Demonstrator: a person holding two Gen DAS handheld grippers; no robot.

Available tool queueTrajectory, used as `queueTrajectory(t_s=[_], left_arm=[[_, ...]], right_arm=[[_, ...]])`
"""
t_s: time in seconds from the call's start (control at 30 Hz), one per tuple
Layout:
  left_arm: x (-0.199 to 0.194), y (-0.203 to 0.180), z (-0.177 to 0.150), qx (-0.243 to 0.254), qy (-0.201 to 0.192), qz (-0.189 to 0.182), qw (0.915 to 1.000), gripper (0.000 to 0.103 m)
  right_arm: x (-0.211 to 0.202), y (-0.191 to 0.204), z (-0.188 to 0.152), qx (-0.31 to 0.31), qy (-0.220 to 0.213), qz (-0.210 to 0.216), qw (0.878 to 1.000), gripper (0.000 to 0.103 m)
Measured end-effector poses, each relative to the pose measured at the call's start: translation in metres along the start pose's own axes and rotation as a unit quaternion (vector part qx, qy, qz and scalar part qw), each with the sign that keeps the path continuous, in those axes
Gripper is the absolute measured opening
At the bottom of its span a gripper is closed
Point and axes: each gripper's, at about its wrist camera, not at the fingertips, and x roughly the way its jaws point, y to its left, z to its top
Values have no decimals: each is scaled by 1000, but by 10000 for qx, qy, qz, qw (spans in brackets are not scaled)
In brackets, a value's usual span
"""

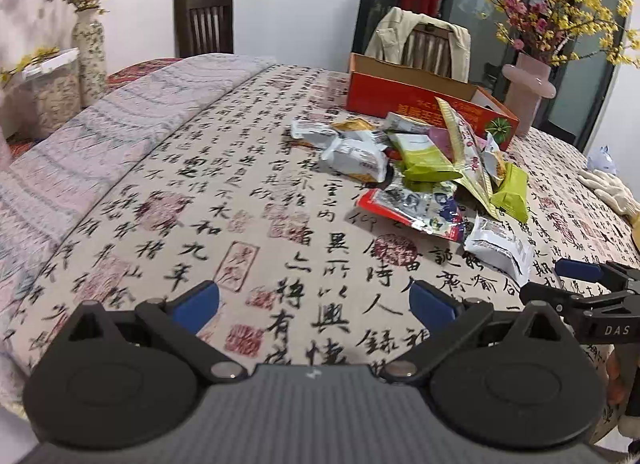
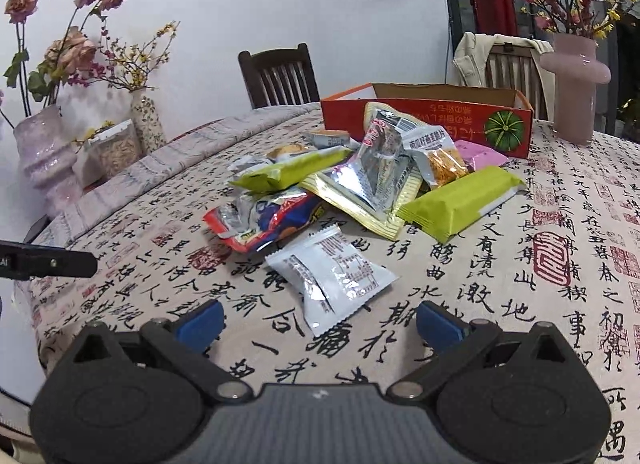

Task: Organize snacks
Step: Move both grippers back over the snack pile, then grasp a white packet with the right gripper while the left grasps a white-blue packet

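A pile of snack packets lies on the calligraphy tablecloth, in front of an open red cardboard box. A white packet lies nearest, just ahead of my right gripper, which is open and empty. Green packets and a red-blue packet lie in the pile. In the left wrist view the pile and box sit ahead to the right. My left gripper is open and empty over bare cloth. The right gripper shows at the right edge.
A pink vase with flowers stands right of the box. Two vases and a clear container stand at the left. Chairs stand behind the table. A white glove lies at the right edge.
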Motion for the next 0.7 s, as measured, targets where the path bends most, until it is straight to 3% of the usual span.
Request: queueTrajectory(t_s=[0.23, 0.43, 0.53, 0.7], left_arm=[[41, -6, 32, 226, -172, -87, 9996, 102], [86, -15, 70, 678, -243, -206, 9972, 101], [110, -20, 85, 877, -198, -372, 9953, 100], [149, -24, 105, 1123, -27, -536, 9922, 99]], right_arm=[[10, -8, 5, 148, 52, -146, 9998, 93], [31, -2, 17, -316, 300, -339, 9985, 82], [38, 5, 20, -612, 353, -483, 9963, 78], [48, 0, 30, -573, 368, -556, 9961, 68]])
